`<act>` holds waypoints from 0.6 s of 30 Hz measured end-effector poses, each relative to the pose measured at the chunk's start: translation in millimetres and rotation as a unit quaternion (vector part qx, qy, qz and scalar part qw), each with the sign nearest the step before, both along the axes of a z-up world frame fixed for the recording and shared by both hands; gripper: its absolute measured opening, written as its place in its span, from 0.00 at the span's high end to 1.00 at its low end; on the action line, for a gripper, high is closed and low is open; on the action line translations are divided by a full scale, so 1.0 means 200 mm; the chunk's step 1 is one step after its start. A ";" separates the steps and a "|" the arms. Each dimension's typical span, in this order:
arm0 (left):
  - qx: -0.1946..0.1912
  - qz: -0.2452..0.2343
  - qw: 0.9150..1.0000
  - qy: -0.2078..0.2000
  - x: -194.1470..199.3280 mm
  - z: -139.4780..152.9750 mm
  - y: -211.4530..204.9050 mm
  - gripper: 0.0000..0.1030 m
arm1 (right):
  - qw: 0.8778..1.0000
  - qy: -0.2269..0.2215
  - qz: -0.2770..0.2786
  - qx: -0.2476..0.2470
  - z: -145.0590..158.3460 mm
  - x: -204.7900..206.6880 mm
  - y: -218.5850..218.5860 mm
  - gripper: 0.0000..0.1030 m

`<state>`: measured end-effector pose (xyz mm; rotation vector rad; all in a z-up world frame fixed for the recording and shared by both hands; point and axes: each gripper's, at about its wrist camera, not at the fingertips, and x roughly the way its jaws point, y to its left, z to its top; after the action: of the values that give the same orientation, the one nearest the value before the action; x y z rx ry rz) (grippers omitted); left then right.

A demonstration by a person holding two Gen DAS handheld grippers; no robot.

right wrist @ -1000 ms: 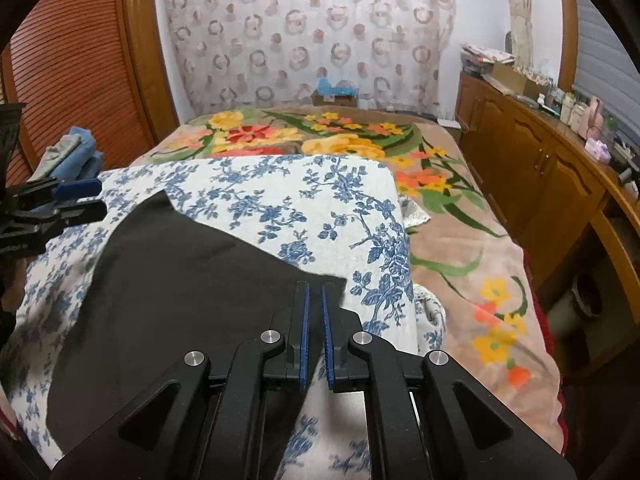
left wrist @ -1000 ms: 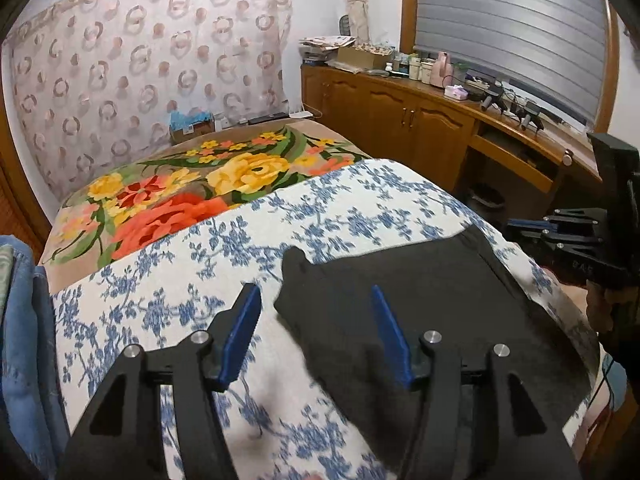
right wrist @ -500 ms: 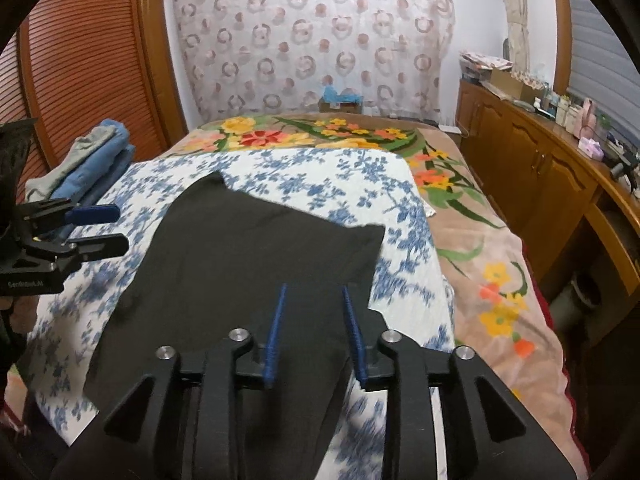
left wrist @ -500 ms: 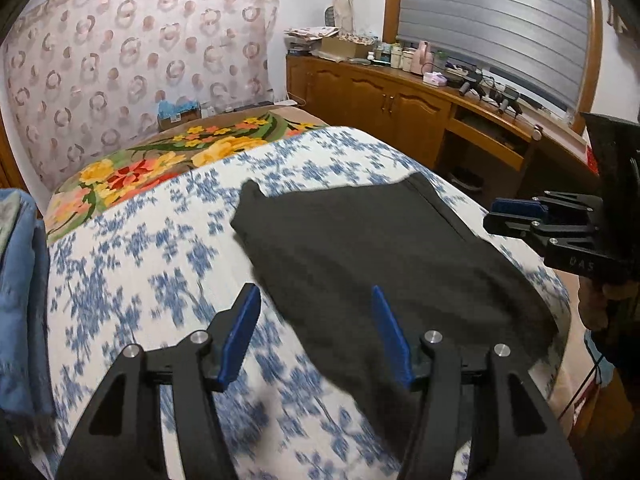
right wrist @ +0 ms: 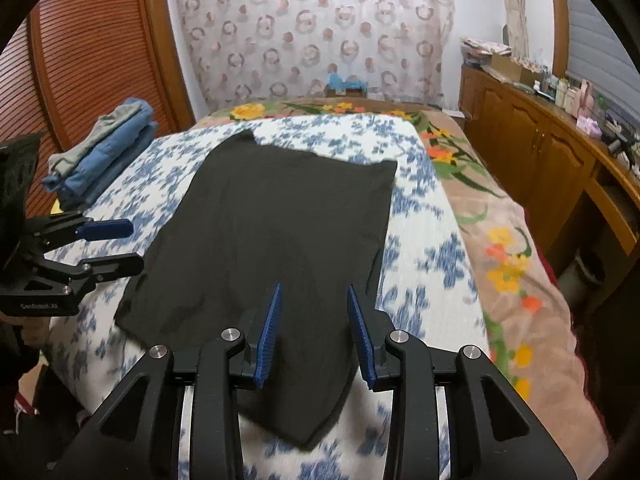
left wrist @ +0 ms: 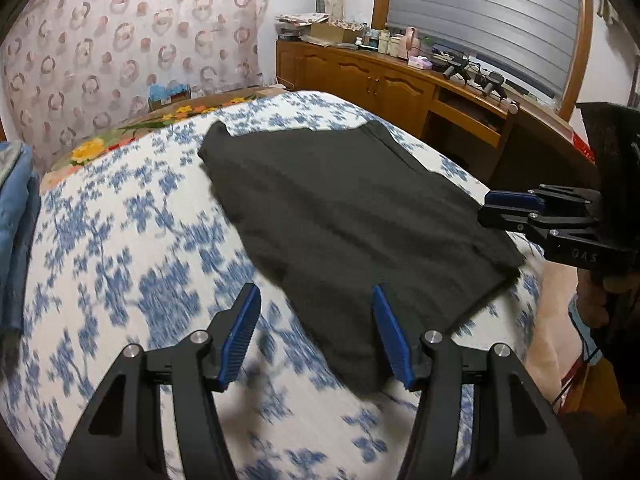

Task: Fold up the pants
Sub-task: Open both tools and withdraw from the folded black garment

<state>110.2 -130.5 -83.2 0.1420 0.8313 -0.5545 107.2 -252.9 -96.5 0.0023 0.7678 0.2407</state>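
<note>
- Folded black fabric pants [right wrist: 276,216] lying flat on blue-flowered white bedspread [right wrist: 424,264].
- Left gripper [left wrist: 316,332]: parted wide, empty.
- Right gripper [right wrist: 314,332]: just opened, seemingly gripping nothing.

Soft, even indoor light fills both views, with no glare or hard shadows. Fisheye distortion bows the edges and darkens the corners. Motion blur smears the blue-and-white floral cotton bedspread [left wrist: 120,240] in the lower frame; far walls stay sharper.

Black pants [right wrist: 276,236] lie folded flat mid-bed, one corner at 12 o'clock, another at 6.
</note>
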 end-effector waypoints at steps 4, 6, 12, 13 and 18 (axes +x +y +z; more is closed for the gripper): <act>-0.009 0.003 1.000 0.012 -0.06 -0.04 0.01 0.44 | 1.000 0.009 -0.009 0.008 -0.05 -0.08 -0.01 0.67; -0.011 0.004 1.000 0.019 -0.07 -0.06 0.00 0.44 | 1.000 0.015 -0.014 0.013 -0.07 -0.11 -0.02 0.67; -0.031 0.012 0.999 0.030 -0.10 -0.10 0.00 0.44 | 0.999 0.020 -0.025 0.017 -0.12 -0.18 -0.03 0.67; -0.034 0.015 0.999 0.026 -0.11 -0.10 0.01 0.44 | 0.999 0.020 -0.026 0.018 -0.12 -0.19 -0.03 0.67; -0.048 0.016 0.998 0.023 -0.14 -0.11 0.01 0.60 | 0.999 0.019 -0.027 0.021 -0.12 -0.21 -0.03 0.67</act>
<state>82.7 -128.6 -104.6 0.0273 0.8489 -0.5675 64.9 -259.1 -121.3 0.0679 0.7987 0.2057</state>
